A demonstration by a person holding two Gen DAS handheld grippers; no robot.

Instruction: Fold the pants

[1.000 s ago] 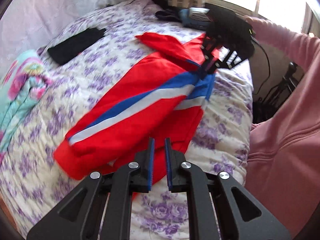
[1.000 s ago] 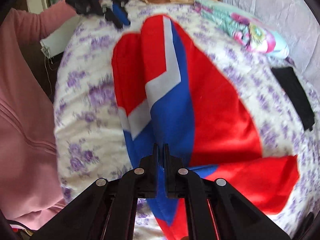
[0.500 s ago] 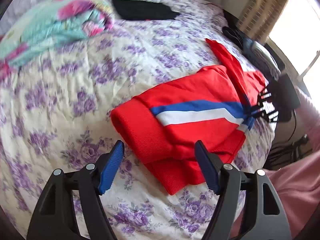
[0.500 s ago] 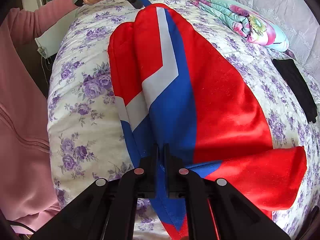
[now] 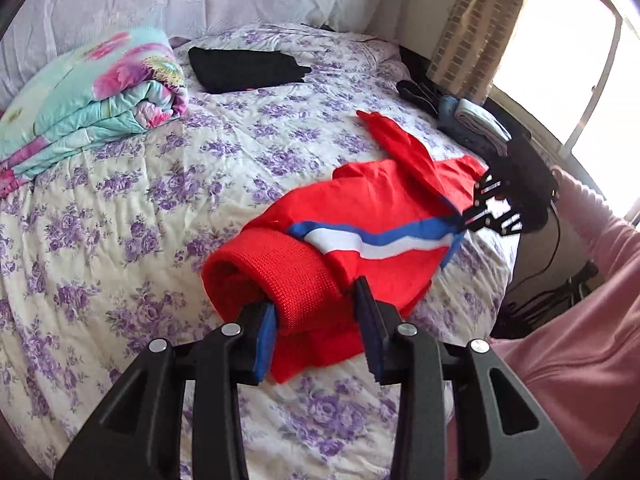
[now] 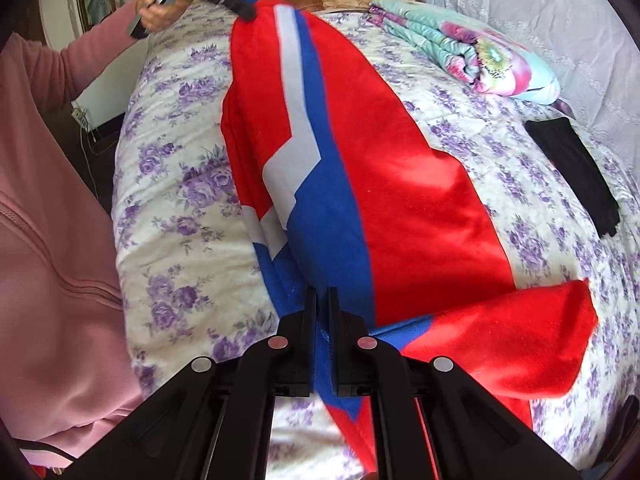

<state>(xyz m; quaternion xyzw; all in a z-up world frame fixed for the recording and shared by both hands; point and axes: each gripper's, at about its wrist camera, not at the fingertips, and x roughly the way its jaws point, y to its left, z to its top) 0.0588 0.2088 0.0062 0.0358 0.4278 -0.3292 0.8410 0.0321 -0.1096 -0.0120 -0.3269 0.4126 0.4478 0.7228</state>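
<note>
Pants: I see the red pants (image 6: 408, 184) lying folded on the bed (image 5: 120, 216).
Left hand-held gripper (image 5: 316, 320): just been closing, clamped on the ribbed cuff (image 5: 292, 268).
Right hand-held gripper (image 6: 322, 308): pinched on the blue stripe (image 6: 332, 216).

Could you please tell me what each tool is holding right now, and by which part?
Both hold the red pants: left tool at the ribbed cuff, right tool on the blue stripe.
</note>
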